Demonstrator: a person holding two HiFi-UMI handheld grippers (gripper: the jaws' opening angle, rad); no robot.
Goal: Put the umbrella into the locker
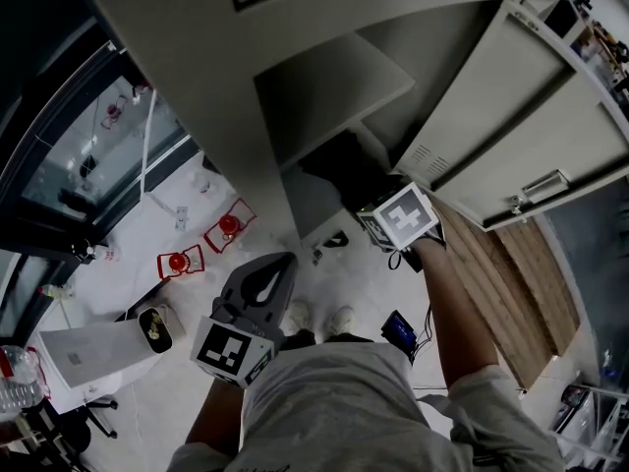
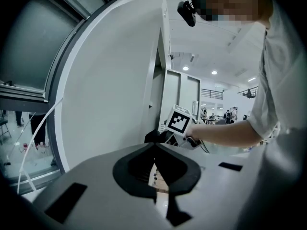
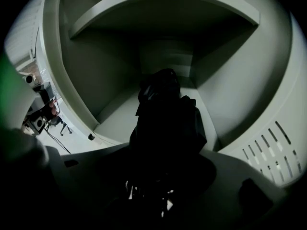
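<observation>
The black folded umbrella [image 1: 344, 168] lies in the lower compartment of the open grey locker [image 1: 329, 91], under a shelf. In the right gripper view the umbrella [image 3: 165, 111] runs from the compartment floor back between my jaws. My right gripper [image 1: 371, 193] reaches into the compartment, pointing steeply down. Its jaws stand wide and are shut on the umbrella's near end, though the grip is very dark. My left gripper [image 1: 282, 263] hangs outside by the locker's side wall [image 2: 115, 95]. It is shut [image 2: 154, 146] with nothing in it.
The locker door [image 1: 516, 131] swings open to the right, with a handle near its edge. On the pale floor are two red-framed objects [image 1: 228, 228], a white box [image 1: 84, 354] and a small device with a cable [image 1: 400, 328]. Wooden boards [image 1: 511, 283] lie on the right. Glass panels [image 1: 84, 155] stand at left.
</observation>
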